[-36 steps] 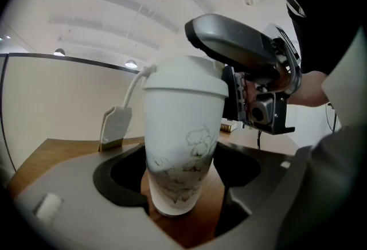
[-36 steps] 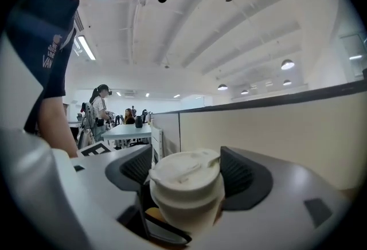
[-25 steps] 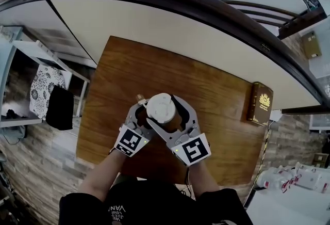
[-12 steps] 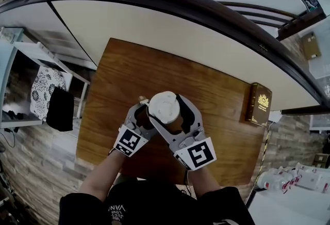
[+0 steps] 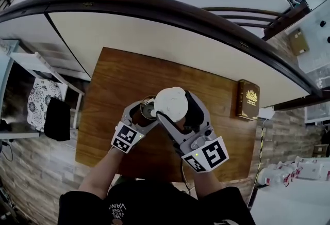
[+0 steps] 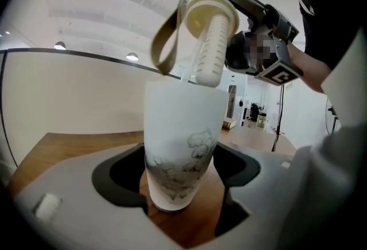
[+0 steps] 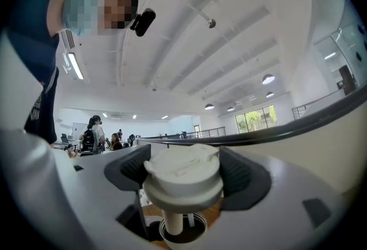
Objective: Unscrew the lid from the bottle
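Note:
A white bottle [image 6: 182, 145] with a grey flower print stands on the wooden table [image 5: 129, 74]. My left gripper [image 6: 182, 177] is shut on its lower body. In the head view its open mouth [image 5: 148, 109] shows dark. The white lid [image 7: 183, 177] is off the bottle and held just above and to the right of the mouth. My right gripper [image 7: 183, 171] is shut on it. A pale tube [image 6: 209, 54] hangs under the lid [image 6: 211, 14], its end at the bottle's rim, and a tan strap [image 6: 166, 42] loops from the lid's side. In the head view the lid [image 5: 171, 103] hides part of the right gripper [image 5: 174, 105].
A brown book [image 5: 248, 99] with a gold emblem lies at the table's right edge. A curved white counter with a dark rail [image 5: 170, 7] runs behind the table. A black bag [image 5: 56, 118] sits on the floor to the left.
The right gripper has lifted the lid up and to the right, off the bottle. The bottle's open mouth now shows. The left gripper still holds the bottle in place.

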